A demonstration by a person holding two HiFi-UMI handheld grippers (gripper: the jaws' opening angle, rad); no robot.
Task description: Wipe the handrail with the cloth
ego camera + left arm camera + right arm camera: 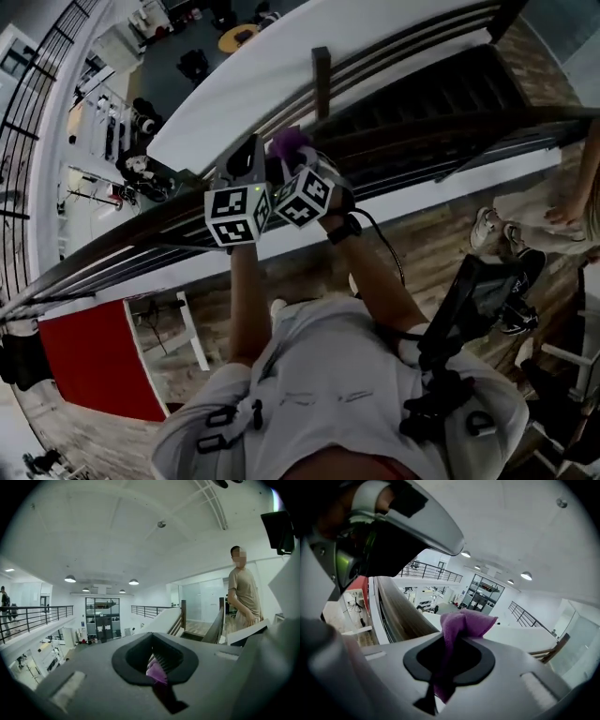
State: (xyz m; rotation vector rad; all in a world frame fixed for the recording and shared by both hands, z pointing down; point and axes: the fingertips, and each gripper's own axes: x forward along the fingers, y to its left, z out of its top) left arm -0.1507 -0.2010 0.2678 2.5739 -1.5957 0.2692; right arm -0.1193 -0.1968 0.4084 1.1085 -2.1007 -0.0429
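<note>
By the handrail [401, 616], left gripper [157, 662] and right gripper [450, 645] fingers both pinch the cloth [465, 622], post [322, 80] beyond

cloth [464, 623]: soft napped fabric | handrail [401, 613]: dark smooth wood

Round ceiling lamps [70, 579] gave bright, even light. Both gripper views bent strongly toward black, vignetted edges. The head view was dimmer, with its lower part shadowed and soft.

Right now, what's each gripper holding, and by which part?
Both pinch the purple cloth: right gripper on a bunched fold, tuft poking past its jaws; left gripper on a small bit, seemingly an edge.
</note>
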